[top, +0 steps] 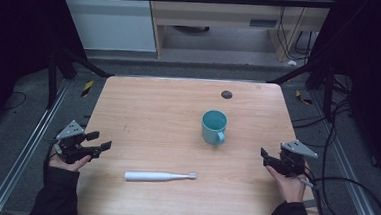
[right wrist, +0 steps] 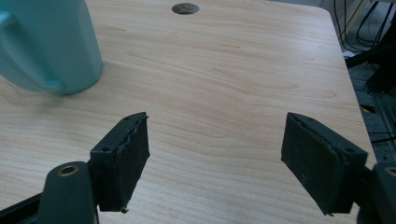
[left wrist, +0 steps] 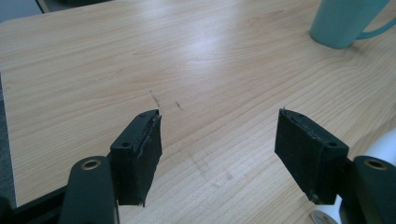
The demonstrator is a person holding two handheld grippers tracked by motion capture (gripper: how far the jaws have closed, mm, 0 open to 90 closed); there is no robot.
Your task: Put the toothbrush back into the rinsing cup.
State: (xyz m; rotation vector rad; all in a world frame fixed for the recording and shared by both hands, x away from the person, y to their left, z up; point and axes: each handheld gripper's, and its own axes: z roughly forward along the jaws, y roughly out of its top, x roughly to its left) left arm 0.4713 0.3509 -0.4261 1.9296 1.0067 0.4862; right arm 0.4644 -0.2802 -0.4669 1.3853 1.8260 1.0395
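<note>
Two hand-held grippers, left hand-held gripper (top: 102,140) and right hand-held gripper (top: 265,158), jaws apart, flanking toothbrush (top: 159,175), mug (top: 213,127)

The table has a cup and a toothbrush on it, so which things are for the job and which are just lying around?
For the job:
- white electric toothbrush
- teal mug
- left hand-held gripper, open
- right hand-held gripper, open

Just there:
- dark round hole in the wooden table
- loose cables on the floor
- cabinet behind the table
</note>
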